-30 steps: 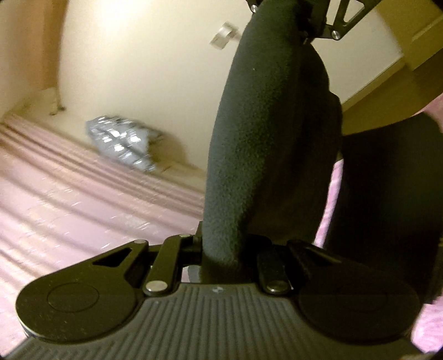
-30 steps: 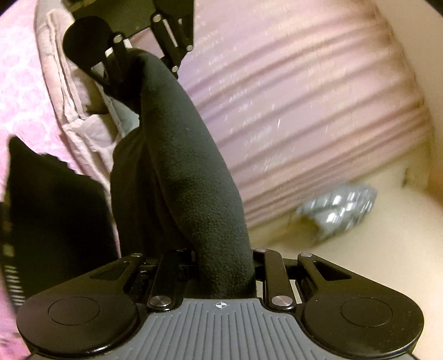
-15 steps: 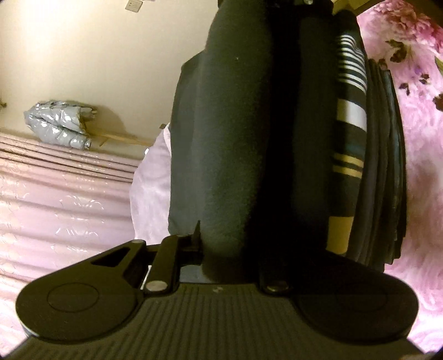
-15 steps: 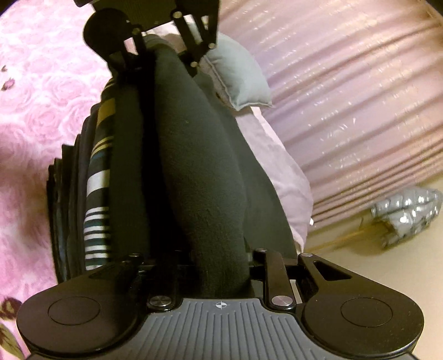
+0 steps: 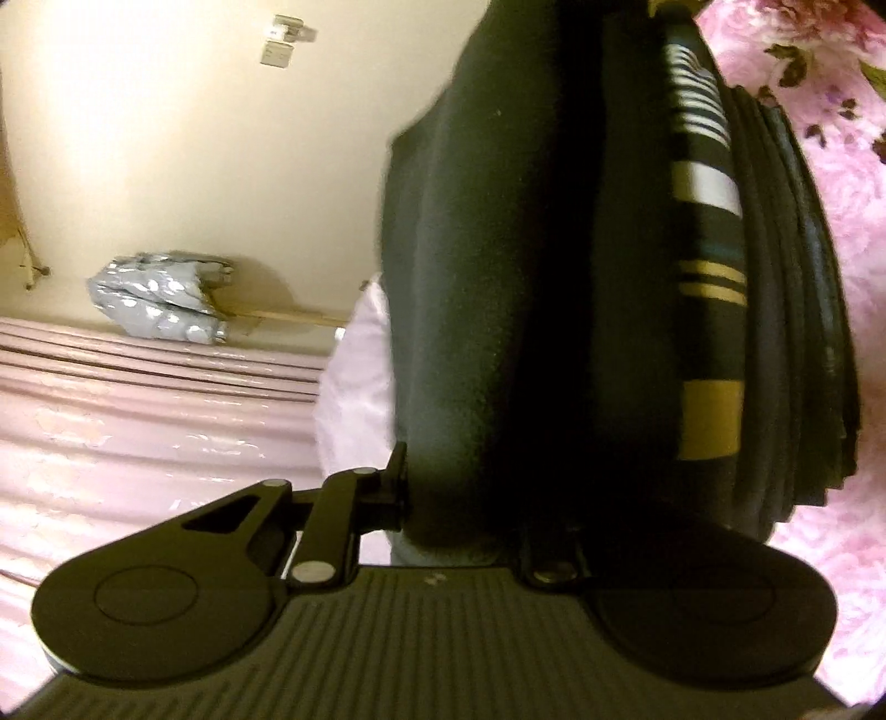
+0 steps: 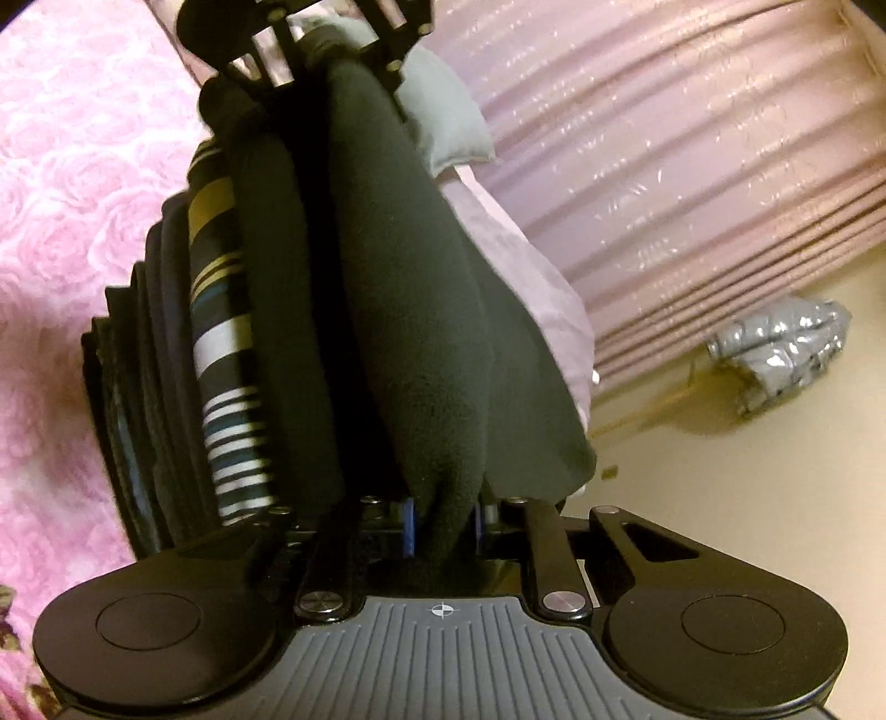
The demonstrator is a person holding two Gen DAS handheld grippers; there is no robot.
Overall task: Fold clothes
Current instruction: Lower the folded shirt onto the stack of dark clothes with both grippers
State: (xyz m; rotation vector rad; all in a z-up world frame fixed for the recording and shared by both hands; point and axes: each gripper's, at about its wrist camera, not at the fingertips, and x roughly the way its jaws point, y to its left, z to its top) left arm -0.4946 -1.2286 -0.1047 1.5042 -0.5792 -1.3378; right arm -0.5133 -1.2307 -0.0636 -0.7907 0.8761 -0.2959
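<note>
A black fleece garment (image 5: 476, 249) (image 6: 410, 310) stretches as a thick roll between my two grippers. My left gripper (image 5: 465, 520) is shut on one end, its fingers buried in the cloth. My right gripper (image 6: 443, 526) has the other end between its blue pads (image 6: 408, 526), and its jaws are closing on it. In the right wrist view the left gripper (image 6: 310, 50) shows at the far end of the roll. The fleece lies against a stack of folded dark clothes that includes a striped garment (image 5: 703, 266) (image 6: 221, 310).
The stack rests on a pink rose-patterned bedspread (image 5: 830, 166) (image 6: 66, 194). A grey pillow (image 6: 448, 122) and a lilac pillow (image 6: 531, 288) lie beside the fleece. Behind are pink pleated fabric (image 6: 692, 166), a cream surface, and a crumpled silver bag (image 5: 160, 304) (image 6: 786, 349).
Both grippers came down with the fleece, which hung in the air a second ago and now lies by the folded stack. Little has shifted in the last half second.
</note>
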